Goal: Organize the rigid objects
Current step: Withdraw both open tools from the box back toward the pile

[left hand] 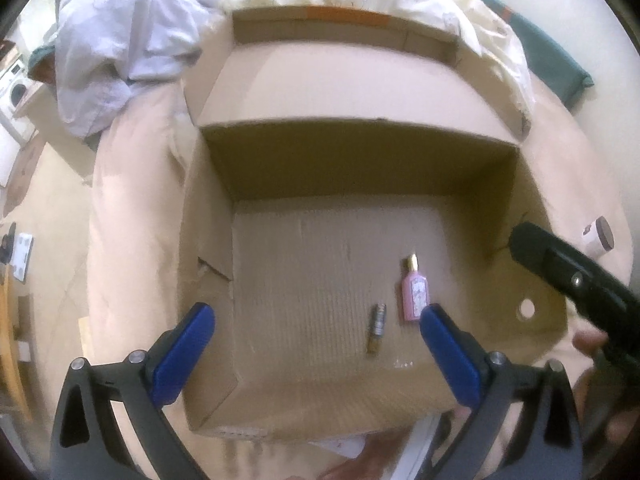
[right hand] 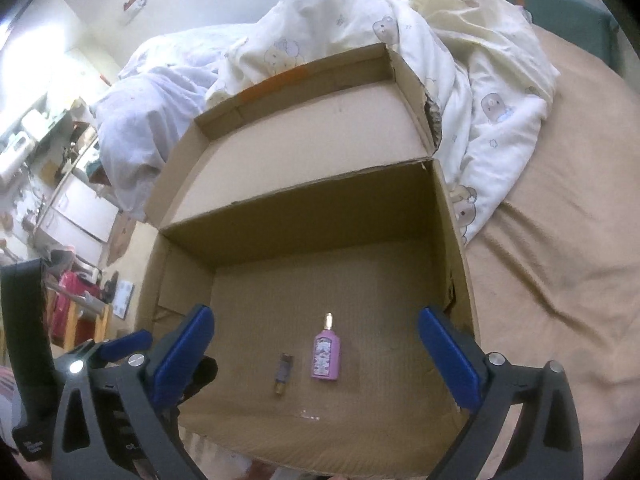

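Lying in the cardboard box (right hand: pixel 452 240), a pink bottle (right hand: pixel 326 354) and small tube (right hand: pixel 283 372); both grippers (left hand: pixel 318 322) (right hand: pixel 316 326) gape empty. Only the left view shows a jar (left hand: pixel 600 236).

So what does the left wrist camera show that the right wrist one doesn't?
Only the left wrist view shows a small jar lying on the bed outside the box, to the box's right. Only the right wrist view shows the bear-print quilt and cluttered shelves. Both show the open box holding a pink bottle and a small tube, with both grippers open.
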Tool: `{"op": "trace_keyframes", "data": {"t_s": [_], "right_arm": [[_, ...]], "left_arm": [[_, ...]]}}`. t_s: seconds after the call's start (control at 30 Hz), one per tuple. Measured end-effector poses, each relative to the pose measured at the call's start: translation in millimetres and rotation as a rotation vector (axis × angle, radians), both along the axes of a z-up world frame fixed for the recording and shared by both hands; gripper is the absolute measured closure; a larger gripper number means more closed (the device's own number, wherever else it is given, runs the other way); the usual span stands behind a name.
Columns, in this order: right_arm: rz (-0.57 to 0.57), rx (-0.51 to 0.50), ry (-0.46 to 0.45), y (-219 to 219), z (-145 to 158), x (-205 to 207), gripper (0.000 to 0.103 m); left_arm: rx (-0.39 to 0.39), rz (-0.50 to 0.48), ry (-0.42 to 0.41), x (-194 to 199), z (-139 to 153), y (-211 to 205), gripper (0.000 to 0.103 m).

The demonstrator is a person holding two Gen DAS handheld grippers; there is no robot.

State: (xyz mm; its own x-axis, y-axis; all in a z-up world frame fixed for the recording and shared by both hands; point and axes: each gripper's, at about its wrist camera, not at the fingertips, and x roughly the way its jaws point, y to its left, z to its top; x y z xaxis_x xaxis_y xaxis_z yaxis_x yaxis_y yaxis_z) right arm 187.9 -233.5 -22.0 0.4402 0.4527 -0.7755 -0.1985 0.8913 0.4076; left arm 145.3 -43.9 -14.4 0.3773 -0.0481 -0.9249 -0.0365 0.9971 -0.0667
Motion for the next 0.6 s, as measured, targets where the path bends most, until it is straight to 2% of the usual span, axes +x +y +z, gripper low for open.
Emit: {"op": "trace_keyframes", "data": {"t_s": [0.17,0.37,0.6], "right_arm": [[-0.042,-0.008,-0.052,-8,10,-6,0.0],[-0.052,0.001,-0.041,-18,15,-17,0.0],[-0.04,-0.095,-0.024,-14,27,-34,0.0]], "left_arm": [[0.013,0.003,-0.027,-3,11,6,0.001],[0.01,0.021,-0.039,-20,29,15,0.001],[0.009,0.032,-0.033,-51,37,21,0.001]]}}
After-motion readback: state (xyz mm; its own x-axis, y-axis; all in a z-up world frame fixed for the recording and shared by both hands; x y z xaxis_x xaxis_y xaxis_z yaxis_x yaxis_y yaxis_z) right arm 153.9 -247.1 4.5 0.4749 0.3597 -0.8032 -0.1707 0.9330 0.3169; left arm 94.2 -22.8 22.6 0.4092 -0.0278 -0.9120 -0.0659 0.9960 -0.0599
